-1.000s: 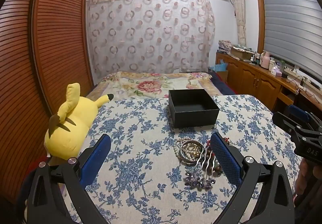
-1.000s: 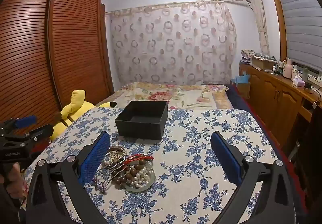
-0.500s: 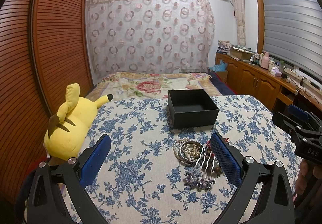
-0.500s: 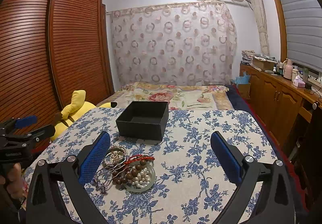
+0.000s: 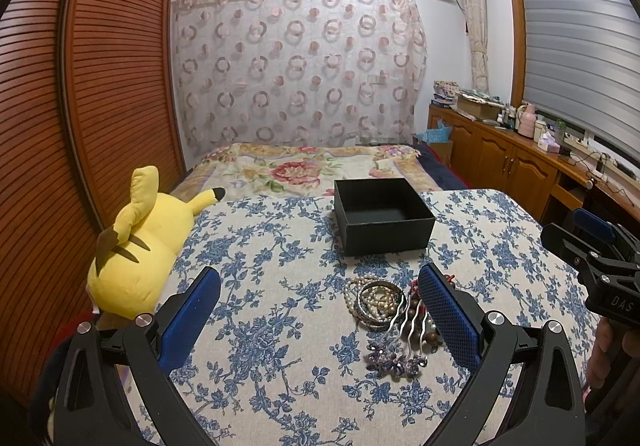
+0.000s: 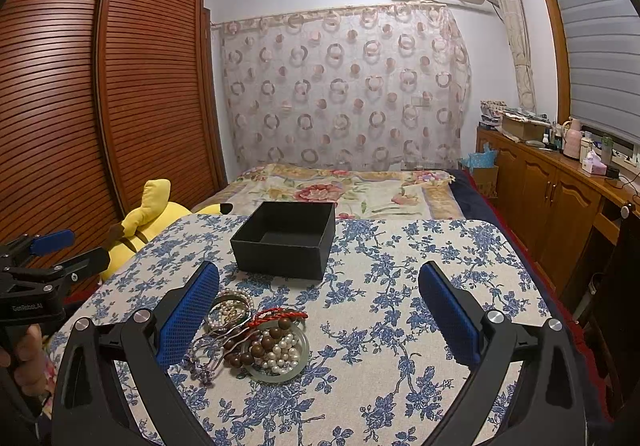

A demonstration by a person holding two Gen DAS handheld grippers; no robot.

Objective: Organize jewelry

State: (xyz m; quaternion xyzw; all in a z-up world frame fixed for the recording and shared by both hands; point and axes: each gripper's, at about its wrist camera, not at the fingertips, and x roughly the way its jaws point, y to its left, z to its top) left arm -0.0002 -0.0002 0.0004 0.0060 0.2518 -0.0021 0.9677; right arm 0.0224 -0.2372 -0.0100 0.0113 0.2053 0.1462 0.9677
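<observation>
A pile of jewelry (image 5: 394, 310) lies on the blue-flowered tablecloth (image 5: 264, 286): pearl strands, a silver bangle, brown beads, a wavy hair fork and a purple flower piece. In the right wrist view the jewelry pile (image 6: 256, 338) also shows a red cord and a pale green bangle. An open, empty black box (image 5: 382, 213) stands just behind the pile; it also shows in the right wrist view (image 6: 286, 240). My left gripper (image 5: 320, 312) is open, above the cloth left of the pile. My right gripper (image 6: 320, 312) is open, right of the pile. Both are empty.
A yellow plush toy (image 5: 140, 246) lies at the table's left edge. A bed (image 5: 308, 169) stands behind the table. A wooden wardrobe (image 5: 100, 85) fills the left side. A wooden sideboard (image 6: 560, 189) with bottles runs along the right.
Both grippers have drifted slightly; the views are almost the same. Nothing was taken hold of or let go.
</observation>
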